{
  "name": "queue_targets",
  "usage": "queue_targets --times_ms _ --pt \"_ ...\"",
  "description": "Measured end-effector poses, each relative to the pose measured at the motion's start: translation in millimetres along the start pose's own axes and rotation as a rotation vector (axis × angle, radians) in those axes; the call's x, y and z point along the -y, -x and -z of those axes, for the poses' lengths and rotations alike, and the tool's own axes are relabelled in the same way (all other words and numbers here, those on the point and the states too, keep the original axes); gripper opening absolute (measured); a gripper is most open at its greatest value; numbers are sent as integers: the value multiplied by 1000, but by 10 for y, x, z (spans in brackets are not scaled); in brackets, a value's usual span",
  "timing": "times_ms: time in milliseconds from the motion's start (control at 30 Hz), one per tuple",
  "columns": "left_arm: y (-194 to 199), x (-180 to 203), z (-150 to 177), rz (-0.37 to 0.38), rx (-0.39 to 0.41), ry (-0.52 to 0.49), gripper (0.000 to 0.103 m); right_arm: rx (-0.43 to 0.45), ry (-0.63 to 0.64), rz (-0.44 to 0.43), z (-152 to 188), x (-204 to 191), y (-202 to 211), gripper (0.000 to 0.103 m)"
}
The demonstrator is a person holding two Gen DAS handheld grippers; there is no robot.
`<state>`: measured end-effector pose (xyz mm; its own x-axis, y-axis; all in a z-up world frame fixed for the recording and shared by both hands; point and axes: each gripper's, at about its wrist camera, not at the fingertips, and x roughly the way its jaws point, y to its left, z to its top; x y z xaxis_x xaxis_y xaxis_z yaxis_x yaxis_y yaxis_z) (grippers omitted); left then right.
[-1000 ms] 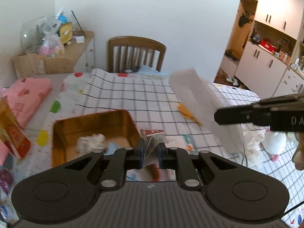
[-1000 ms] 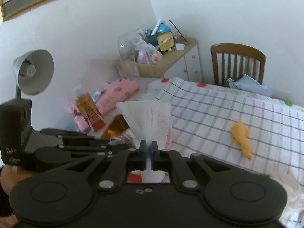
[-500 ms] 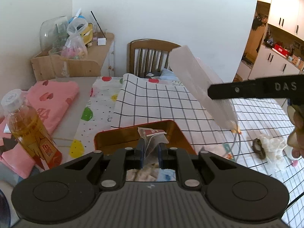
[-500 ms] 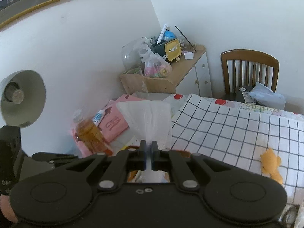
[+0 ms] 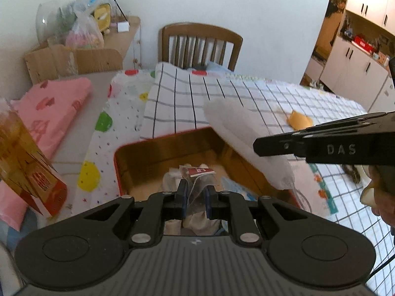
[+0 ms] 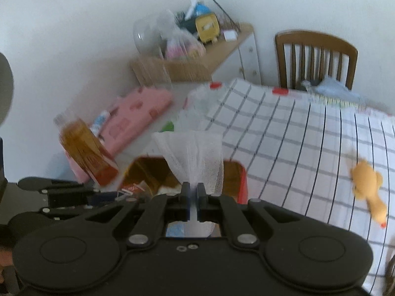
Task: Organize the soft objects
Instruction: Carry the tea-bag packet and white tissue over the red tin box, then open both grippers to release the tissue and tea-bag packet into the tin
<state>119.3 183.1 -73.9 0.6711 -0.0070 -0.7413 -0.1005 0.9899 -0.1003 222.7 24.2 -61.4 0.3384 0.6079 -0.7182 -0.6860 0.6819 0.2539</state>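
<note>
My left gripper point(image 5: 196, 196) is shut on a small clear packet with a red label point(image 5: 198, 175) and holds it over the red-rimmed golden tin point(image 5: 148, 157). My right gripper point(image 6: 193, 194) is shut on a white mesh cloth point(image 6: 195, 153), held above the tin's right edge point(image 6: 237, 180); the cloth also shows in the left wrist view point(image 5: 246, 143). Crumpled white soft items point(image 5: 172, 175) lie in the tin. A yellow plush duck point(image 6: 367, 185) lies on the checked tablecloth, to the right.
A bottle of amber liquid point(image 5: 27, 165) stands left of the tin, beside pink folded fabric point(image 5: 51, 108). A wooden chair point(image 5: 201, 44) stands at the table's far side. A cluttered side cabinet point(image 5: 93, 34) is at the back left. Crumpled items point(image 5: 355, 172) lie at the right.
Both grippers have dropped lower toward the tin, still holding the packet and the mesh cloth. The mesh cloth now hangs over the tin's right edge.
</note>
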Motion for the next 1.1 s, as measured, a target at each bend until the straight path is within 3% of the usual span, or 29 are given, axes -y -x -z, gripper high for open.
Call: queue_targets --times_ms 433,833,933,1033,1067,1100 --pt "-192 28 171 17 -76 -5 14 -111 -25 40 277 -17 -254 7" --pt "-220 51 219 19 -91 -1 19 -128 -19 42 302 -14 -269 22" --pt "-215 30 218 24 -91 15 25 -125 -6 44 306 -29 -252 29" --pt "-196 14 220 24 -88 26 40 -118 2 42 311 -48 -219 32" --pt "-187 12 221 24 -85 29 57 -116 2 41 310 -51 -207 33" --pt "-172 8 219 25 -79 32 68 -113 2 37 308 -53 -190 34"
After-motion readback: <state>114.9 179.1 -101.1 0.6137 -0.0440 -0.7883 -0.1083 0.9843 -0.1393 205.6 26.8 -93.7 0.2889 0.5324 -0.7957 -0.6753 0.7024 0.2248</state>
